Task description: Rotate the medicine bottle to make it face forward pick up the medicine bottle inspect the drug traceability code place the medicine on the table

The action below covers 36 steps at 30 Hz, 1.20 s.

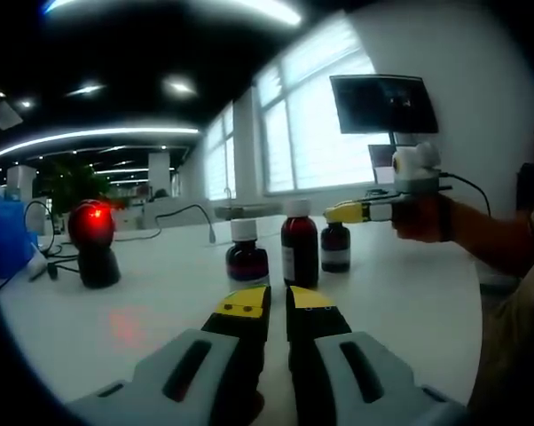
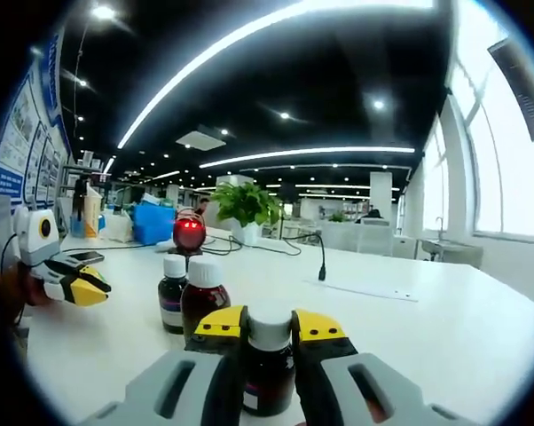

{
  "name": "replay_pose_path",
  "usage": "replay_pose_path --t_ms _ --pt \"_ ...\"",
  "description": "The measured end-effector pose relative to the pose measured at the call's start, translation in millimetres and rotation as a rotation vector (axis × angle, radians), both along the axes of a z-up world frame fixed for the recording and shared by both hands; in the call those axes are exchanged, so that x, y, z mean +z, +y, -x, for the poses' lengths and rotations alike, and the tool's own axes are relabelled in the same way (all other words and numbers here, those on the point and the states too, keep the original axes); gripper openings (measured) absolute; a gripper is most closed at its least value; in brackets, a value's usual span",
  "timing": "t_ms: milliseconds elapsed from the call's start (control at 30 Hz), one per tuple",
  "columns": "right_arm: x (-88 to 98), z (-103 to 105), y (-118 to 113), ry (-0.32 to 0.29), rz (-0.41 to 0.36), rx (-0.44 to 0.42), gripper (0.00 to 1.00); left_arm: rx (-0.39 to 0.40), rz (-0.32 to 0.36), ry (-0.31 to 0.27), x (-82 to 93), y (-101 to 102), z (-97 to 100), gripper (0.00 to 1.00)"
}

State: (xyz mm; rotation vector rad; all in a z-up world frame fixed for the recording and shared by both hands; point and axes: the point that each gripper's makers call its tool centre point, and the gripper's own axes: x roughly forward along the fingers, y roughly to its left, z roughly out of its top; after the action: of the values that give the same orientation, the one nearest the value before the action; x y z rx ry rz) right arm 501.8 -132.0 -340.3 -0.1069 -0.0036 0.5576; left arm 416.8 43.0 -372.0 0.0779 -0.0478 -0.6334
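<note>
Item: 3 dark medicine bottles, white caps, upright on the white table [image 2: 444,328].
Your right gripper [image 2: 269,330]: jaws around the nearest medicine bottle [image 2: 269,359], at its cap.
Your left gripper [image 1: 278,303]: jaws nearly together, holding nothing, short of the bottles.
Also: barcode scanner [image 1: 93,241], red light on.

Table: a white table [image 1: 409,293] is carrying everything.
Bottles: three dark medicine bottles with white caps are standing together mid-table: a short one [image 1: 247,253], a taller one [image 1: 299,241] just beside it, and a third [image 1: 335,247] close behind.
Scanner: a black scanner [image 1: 93,241] is glowing red, well apart from the bottles.
Cables: black cables [image 1: 174,217] are trailing along the far edge.
</note>
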Motion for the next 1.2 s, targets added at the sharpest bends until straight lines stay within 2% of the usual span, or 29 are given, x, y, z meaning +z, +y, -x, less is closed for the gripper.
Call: replay_pose_path --t_ms 433,667,1000,1200 --pt "0.4 -1.3 -0.1 -0.020 0.014 -0.096 0.16 0.000 -0.003 -0.003 0.3 -0.5 1.8 0.00" --pt "1.3 -1.3 -1.4 -0.048 0.068 -0.140 0.17 -0.002 -0.005 -0.004 0.3 -0.7 2.1 0.00" --pt "1.9 2.1 -0.8 -0.052 0.073 -0.123 0.18 -0.002 -0.007 -0.004 0.1 -0.8 2.2 0.00" --pt "5.4 2.7 1.1 -0.011 -0.013 -0.063 0.21 -0.002 -0.008 -0.005 0.1 -0.9 2.3 0.00"
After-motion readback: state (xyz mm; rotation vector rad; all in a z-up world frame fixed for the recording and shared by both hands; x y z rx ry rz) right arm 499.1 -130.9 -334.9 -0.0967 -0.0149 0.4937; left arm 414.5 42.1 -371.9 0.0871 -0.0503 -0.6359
